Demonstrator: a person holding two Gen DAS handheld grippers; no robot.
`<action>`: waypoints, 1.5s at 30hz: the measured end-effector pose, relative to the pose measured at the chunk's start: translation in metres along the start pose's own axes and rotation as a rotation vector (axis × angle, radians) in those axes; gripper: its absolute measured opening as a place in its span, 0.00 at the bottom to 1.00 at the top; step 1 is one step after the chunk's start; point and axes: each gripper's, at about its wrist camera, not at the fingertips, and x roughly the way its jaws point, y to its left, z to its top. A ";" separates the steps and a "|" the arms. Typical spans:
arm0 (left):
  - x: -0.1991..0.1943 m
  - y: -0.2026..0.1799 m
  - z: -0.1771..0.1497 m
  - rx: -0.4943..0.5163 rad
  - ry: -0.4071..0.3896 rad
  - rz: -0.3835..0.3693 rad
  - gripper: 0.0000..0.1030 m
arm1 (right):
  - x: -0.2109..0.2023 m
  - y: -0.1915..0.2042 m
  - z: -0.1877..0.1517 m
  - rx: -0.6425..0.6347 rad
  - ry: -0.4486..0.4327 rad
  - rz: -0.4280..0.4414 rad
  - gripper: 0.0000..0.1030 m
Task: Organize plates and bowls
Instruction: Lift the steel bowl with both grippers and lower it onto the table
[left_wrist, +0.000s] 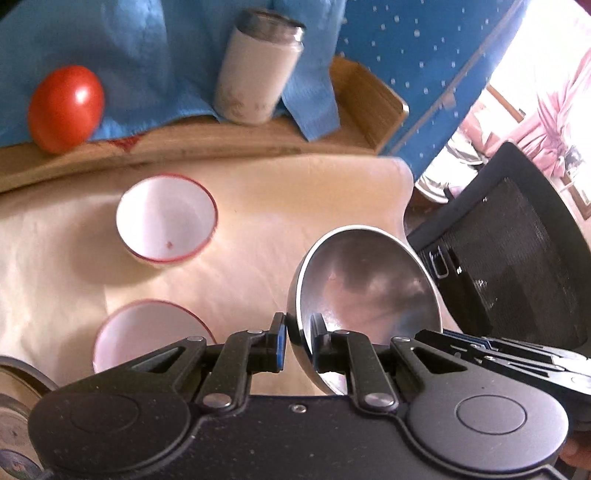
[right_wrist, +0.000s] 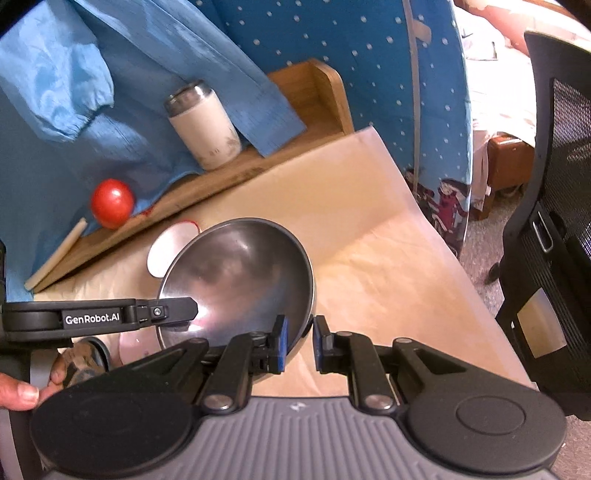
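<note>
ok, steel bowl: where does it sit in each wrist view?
Left wrist: steel bowl lower centre-right, tilted, rim clamped in the left gripper.
Right wrist: bowl centre, rim clamped in the right gripper.
Shared landmark: white tumbler on the wooden shelf.

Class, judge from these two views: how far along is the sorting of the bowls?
Done: nothing looks stacked yet. In hand: the steel bowl is tilted above the cloth, its rim pinched by the left hand-held gripper and the right hand-held gripper. Left: two red-rimmed white bowls sit apart on the cloth.
</note>
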 end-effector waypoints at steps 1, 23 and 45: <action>0.003 -0.002 -0.002 -0.001 0.011 0.003 0.14 | 0.001 -0.004 0.000 -0.002 0.009 0.005 0.15; 0.017 -0.005 -0.035 -0.070 0.133 0.106 0.17 | 0.030 -0.026 0.008 -0.142 0.171 0.150 0.15; 0.001 0.005 -0.044 -0.182 0.106 0.157 0.46 | 0.041 -0.027 0.012 -0.191 0.188 0.206 0.28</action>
